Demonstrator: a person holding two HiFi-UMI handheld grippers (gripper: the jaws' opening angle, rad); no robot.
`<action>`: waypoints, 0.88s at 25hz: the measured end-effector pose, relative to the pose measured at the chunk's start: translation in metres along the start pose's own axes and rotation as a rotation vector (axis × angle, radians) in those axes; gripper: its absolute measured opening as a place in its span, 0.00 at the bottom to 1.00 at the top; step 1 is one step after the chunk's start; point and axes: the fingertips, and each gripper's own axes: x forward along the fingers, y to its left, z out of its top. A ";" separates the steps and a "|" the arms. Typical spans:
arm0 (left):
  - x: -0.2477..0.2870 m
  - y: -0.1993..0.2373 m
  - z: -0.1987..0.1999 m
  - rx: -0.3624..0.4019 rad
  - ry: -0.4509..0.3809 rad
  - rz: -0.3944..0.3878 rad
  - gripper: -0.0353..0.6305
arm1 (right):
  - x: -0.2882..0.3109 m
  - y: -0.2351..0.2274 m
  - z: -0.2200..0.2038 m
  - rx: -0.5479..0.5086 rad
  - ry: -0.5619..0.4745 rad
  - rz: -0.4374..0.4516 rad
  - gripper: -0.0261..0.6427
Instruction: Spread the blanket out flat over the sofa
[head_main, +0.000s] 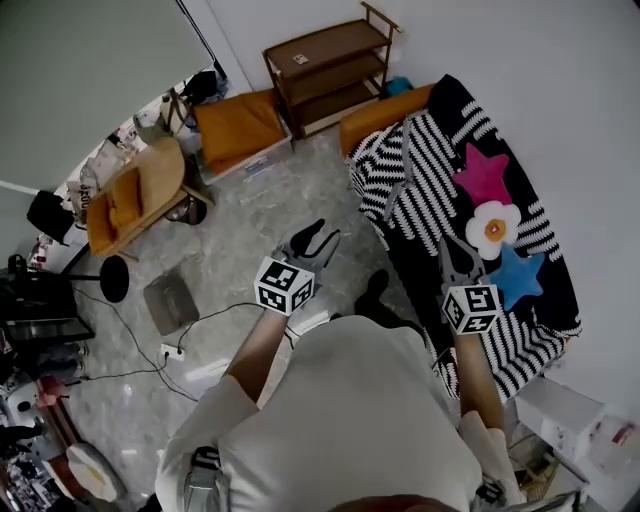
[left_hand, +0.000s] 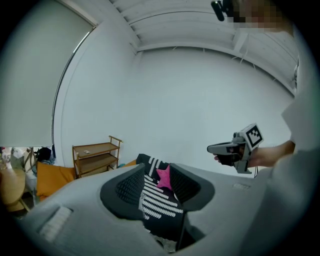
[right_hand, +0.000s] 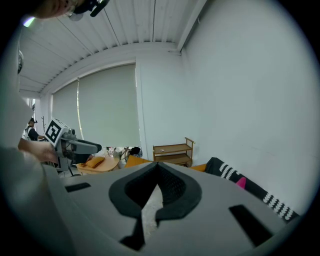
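Black-and-white striped blanket lies on the sofa at the right of the head view, bunched at its upper end under cushions. The left gripper is wide open and empty. The right gripper has its tips together and is also empty. Both point towards the sofa, apparently for a first grasp.

Wooden shelf against wall; orange cushion beside it on floor.

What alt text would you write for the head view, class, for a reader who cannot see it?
Seen from above, a person holds the left gripper, jaws apart, and the right gripper, jaws together, toward a sofa draped in a partly bunched black-and-white striped blanket with three cushions on it.
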 end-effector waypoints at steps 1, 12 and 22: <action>0.008 0.004 0.002 -0.004 0.000 0.000 0.29 | 0.008 -0.006 0.002 0.001 0.003 0.004 0.05; 0.112 0.021 0.021 -0.004 0.055 -0.001 0.29 | 0.078 -0.090 0.016 0.012 0.033 0.043 0.05; 0.191 0.014 0.031 -0.015 0.081 -0.011 0.30 | 0.118 -0.156 0.010 0.062 0.049 0.070 0.05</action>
